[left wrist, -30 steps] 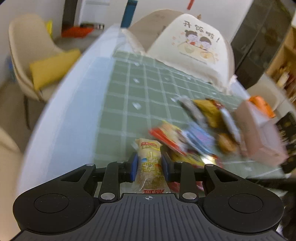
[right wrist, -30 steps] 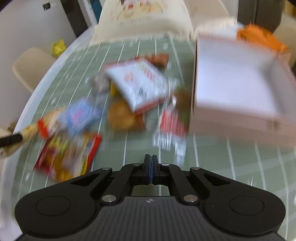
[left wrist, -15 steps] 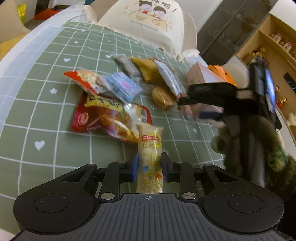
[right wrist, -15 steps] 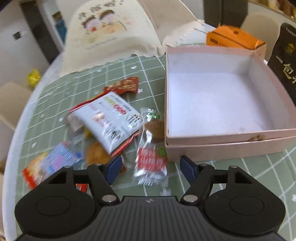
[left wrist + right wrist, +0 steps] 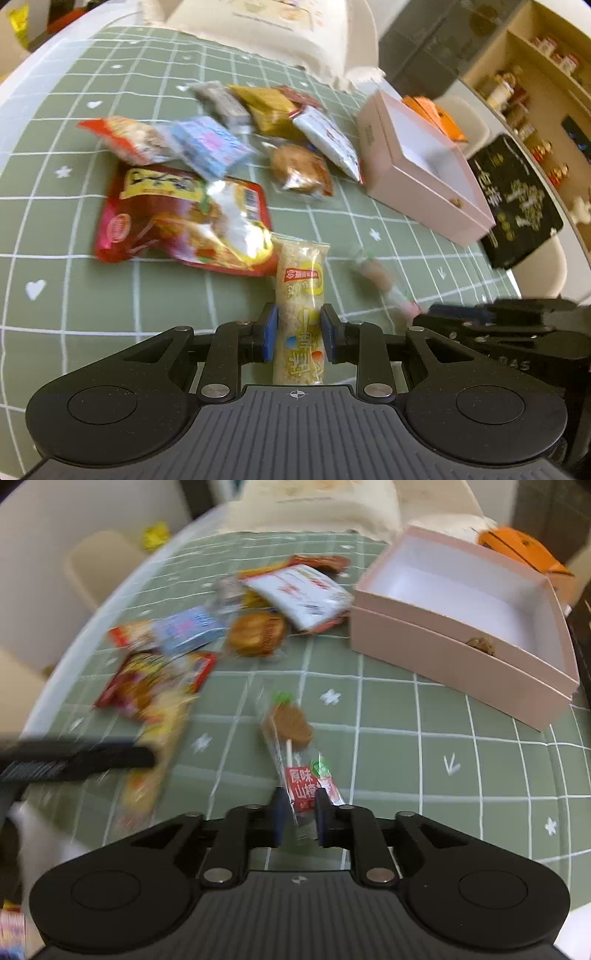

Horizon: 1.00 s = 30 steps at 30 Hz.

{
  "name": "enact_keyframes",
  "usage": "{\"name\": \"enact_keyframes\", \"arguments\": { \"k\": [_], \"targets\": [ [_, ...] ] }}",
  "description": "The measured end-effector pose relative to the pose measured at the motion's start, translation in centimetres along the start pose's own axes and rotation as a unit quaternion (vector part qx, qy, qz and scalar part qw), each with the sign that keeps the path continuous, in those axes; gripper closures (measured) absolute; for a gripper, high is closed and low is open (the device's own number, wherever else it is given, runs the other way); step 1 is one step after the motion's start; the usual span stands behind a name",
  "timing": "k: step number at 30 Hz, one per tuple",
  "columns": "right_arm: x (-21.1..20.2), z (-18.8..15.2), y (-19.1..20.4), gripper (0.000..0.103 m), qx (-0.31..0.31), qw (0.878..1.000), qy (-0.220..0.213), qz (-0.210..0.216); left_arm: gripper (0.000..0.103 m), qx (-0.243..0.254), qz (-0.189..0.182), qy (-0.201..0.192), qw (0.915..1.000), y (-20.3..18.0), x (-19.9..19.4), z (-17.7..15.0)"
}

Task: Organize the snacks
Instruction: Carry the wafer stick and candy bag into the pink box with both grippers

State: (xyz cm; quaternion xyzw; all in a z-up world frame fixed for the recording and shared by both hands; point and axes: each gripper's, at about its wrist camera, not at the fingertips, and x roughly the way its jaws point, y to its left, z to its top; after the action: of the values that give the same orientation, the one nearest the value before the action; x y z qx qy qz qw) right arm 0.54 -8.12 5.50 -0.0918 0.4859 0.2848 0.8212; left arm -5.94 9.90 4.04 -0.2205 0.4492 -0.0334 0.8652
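My left gripper (image 5: 298,334) is shut on a long yellow rice-cracker pack (image 5: 301,295), held above the green checked cloth. My right gripper (image 5: 298,814) is shut on the lower end of a clear-wrapped brown hawthorn lollipop (image 5: 291,731), which points toward the pink open box (image 5: 461,638). The box is nearly empty, with one small brown snack at its near wall. The lollipop also shows blurred in the left wrist view (image 5: 376,275), with the right gripper (image 5: 443,312) at the lower right. A pile of snack packs (image 5: 184,206) lies left of the box.
An orange box (image 5: 524,550) and a black bag (image 5: 517,199) stand behind and right of the pink box. A cream food cover (image 5: 266,22) sits at the table's far end. Chairs stand around the table. The left gripper shows blurred at the left (image 5: 147,755).
My right gripper went from open above the lollipop to shut on its wrapper and drew it back from the pile. My left gripper swung right with the cracker pack.
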Motion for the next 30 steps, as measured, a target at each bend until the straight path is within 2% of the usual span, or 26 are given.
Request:
{"name": "enact_keyframes", "arguments": {
  "k": [2,3,5,7,9,11,12,14,15,20,23,24,27,30],
  "targets": [
    [-0.8,-0.1,0.0,0.065,-0.011,1.000,-0.019,-0.012,0.074,0.011,0.003,0.004,0.9999,-0.7,0.0,-0.2],
    [-0.6,0.4,0.0,0.059,-0.013,0.999,-0.027,-0.021,0.078,0.015,0.004,0.005,0.9999,-1.0,-0.1,-0.4],
    [0.3,1.2,-0.1,0.056,-0.011,0.999,-0.030,-0.026,0.085,0.020,0.006,0.008,0.9998,-1.4,-0.2,-0.5],
    [2.3,2.2,0.1,0.051,-0.023,1.000,-0.013,-0.007,0.085,0.025,0.007,0.009,0.9996,-1.8,-0.4,-0.4],
    [3.6,2.5,1.0,0.040,-0.054,0.999,0.001,0.002,0.085,0.034,0.011,0.009,0.9993,-2.3,-0.8,-0.3],
    [4.2,2.8,2.2,0.039,-0.103,0.995,-0.002,0.003,0.085,0.044,0.023,0.020,0.9986,-2.7,-0.6,-0.3],
    [4.3,2.9,2.5,0.041,-0.121,0.993,-0.004,-0.002,0.085,0.044,0.027,0.025,0.9983,-2.7,-0.4,-0.3],
    [4.2,3.2,2.7,0.062,-0.135,0.991,-0.003,0.000,0.082,0.046,0.042,0.033,0.9975,-3.0,0.0,-0.4],
    [4.0,3.4,2.8,0.067,-0.137,0.991,0.001,-0.003,0.076,0.049,0.050,0.035,0.9970,-3.2,0.1,-0.4],
    [1.7,2.5,1.6,0.067,-0.122,0.993,0.003,-0.006,0.068,0.076,0.080,0.056,0.9923,-4.7,2.1,-0.2],
    [0.4,1.4,0.3,0.067,-0.104,0.995,0.002,-0.010,0.070,0.094,0.098,0.052,0.9894,-5.6,2.9,0.1],
    [0.1,1.1,-0.3,0.067,-0.094,0.996,0.004,-0.014,0.071,0.093,0.093,0.052,0.9899,-5.8,3.0,0.3],
    [-1.6,0.7,-2.2,0.067,-0.053,0.998,-0.001,-0.020,0.073,0.082,0.036,0.029,0.9956,-6.8,1.8,1.6],
    [-6.2,1.8,-4.7,0.067,-0.008,0.999,-0.042,-0.004,0.073,0.096,-0.015,-0.025,0.9950,-9.2,0.5,5.0]
  ]
}}
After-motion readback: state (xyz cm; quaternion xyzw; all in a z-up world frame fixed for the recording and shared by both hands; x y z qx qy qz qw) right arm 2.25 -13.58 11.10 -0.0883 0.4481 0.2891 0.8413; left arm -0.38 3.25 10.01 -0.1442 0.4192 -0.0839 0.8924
